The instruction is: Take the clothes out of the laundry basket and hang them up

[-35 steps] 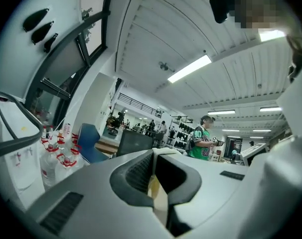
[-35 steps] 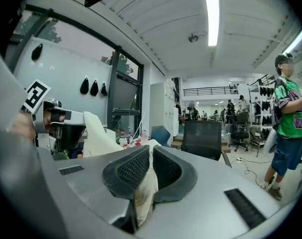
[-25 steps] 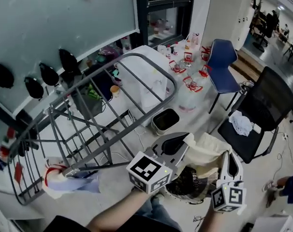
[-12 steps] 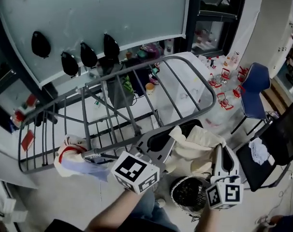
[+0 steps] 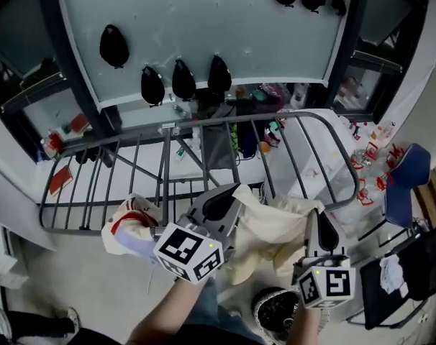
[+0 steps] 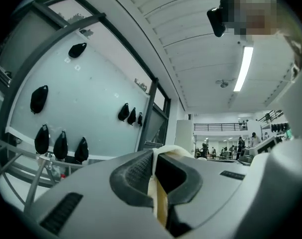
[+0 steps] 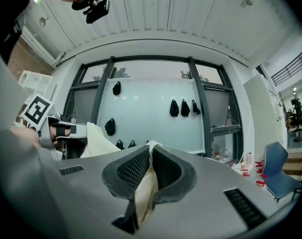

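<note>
Head view | left tongs (image 5: 220,203) pinching cream garment (image 5: 265,230) | right tongs (image 5: 320,226) pinching the same cream garment

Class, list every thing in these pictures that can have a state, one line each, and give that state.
cream garment, held up, spread between both claws.
left claw, shut on the cream garment.
right claw, shut on the cream garment.
drying rack, unfolded and standing.
white and red cloth, hanging at the rack's near edge.
laundry basket, on the floor below; contents unclear.
</note>
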The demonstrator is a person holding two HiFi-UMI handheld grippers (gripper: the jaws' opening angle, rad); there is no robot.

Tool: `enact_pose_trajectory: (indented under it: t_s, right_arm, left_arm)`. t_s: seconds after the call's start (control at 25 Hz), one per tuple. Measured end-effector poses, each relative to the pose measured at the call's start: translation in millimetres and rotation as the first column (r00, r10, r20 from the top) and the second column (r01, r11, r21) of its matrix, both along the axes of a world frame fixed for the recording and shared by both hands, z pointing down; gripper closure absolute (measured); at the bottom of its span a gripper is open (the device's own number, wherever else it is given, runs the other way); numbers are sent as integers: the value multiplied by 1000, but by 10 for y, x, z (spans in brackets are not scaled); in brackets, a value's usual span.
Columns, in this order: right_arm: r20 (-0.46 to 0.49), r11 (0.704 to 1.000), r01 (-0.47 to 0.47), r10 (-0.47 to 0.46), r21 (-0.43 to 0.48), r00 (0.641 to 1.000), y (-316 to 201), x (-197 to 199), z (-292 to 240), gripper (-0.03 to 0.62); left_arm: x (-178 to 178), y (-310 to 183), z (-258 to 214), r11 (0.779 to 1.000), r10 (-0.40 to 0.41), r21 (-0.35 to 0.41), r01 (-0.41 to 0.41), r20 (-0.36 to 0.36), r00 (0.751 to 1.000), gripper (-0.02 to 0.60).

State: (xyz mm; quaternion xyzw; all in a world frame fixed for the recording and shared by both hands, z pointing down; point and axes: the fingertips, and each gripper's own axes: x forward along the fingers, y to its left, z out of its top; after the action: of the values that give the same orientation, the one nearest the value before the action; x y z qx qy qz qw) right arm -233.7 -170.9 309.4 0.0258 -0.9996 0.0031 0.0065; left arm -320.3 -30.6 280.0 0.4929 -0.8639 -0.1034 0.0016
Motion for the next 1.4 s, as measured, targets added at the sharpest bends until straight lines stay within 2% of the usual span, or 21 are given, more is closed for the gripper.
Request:
enact_pose_trajectory:
  t_s: [0.24, 0.48, 1.04, 1.2, 1.4]
  right_arm:
    - [6, 997, 82, -82, 14, 997, 255, -770, -79, 569]
    - [-22, 991, 133, -133, 12, 991, 419, -1555, -2, 569]
    - [-102, 985, 173, -173, -6, 980, 534, -3102, 333, 569]
    - [-147, 984, 176, -173, 7, 974, 614, -3420, 514, 569]
    - [-226, 987, 160, -154, 6, 962, 589, -3560, 880, 568]
  left_arm:
    - [-616, 366, 33, 996, -93, 1, 93, -10, 996, 561]
    - [-1305, 575, 160, 989, -149, -7, 149, -40, 988, 561]
    - [-2708, 715, 529, 980, -197, -51, 193, -116, 973, 561]
    - [-2997, 763, 789, 970, -232, -104, 219, -140, 963, 561]
    - [-3106, 718, 1180, 954, -260, -194, 227, -166, 951, 561]
